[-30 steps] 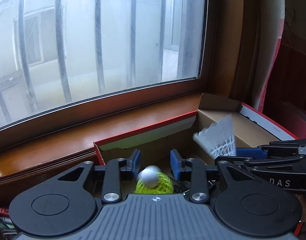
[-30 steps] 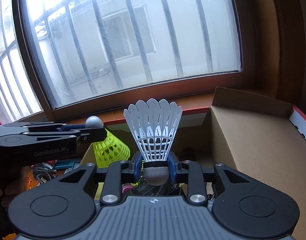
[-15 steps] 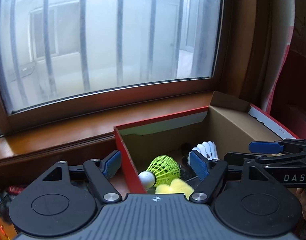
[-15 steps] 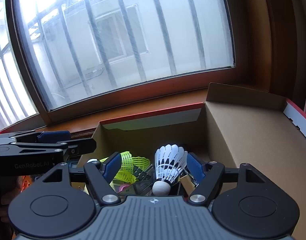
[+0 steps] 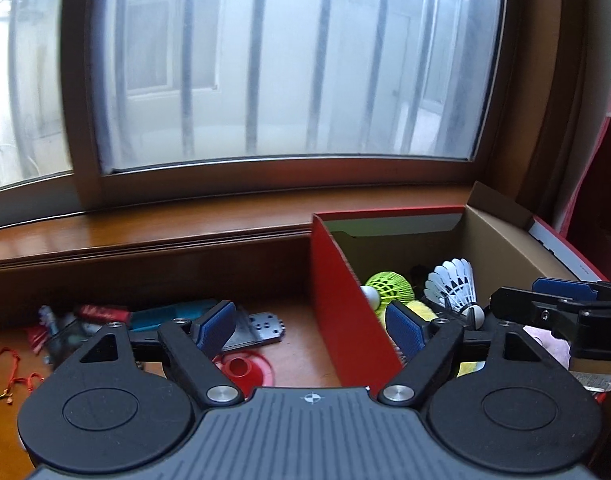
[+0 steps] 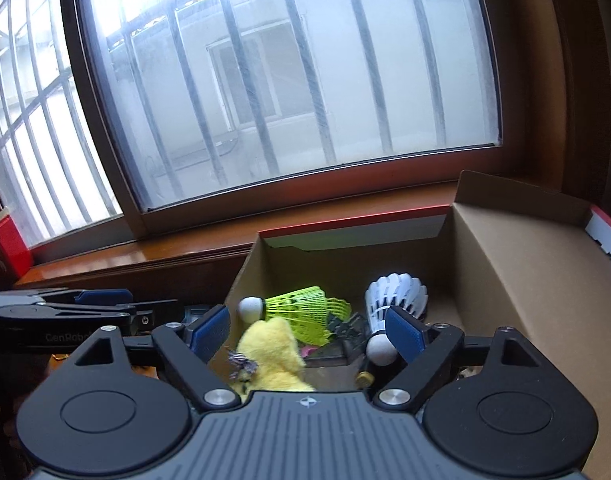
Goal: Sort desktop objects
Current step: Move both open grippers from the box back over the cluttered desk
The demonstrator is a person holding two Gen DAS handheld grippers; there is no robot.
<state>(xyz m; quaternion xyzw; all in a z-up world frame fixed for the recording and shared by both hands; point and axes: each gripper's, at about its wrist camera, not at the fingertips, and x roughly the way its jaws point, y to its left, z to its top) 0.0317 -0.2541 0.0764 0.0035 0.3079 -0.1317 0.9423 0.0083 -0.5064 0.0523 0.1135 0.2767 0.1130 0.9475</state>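
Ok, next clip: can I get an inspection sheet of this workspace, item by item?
Surface: wooden desk below a wooden sill.
Job's things: green shuttlecock and white shuttlecock lie in the red cardboard box, beside a yellow plush toy.
Clutter: red round piece, grey metal plate, red cord and blurred small items on the desk left of the box.
Grippers: left gripper and right gripper both have jaws opening, nothing between the pads.
Cables: nothing seen.
Surroundings: barred window; curtain at right.
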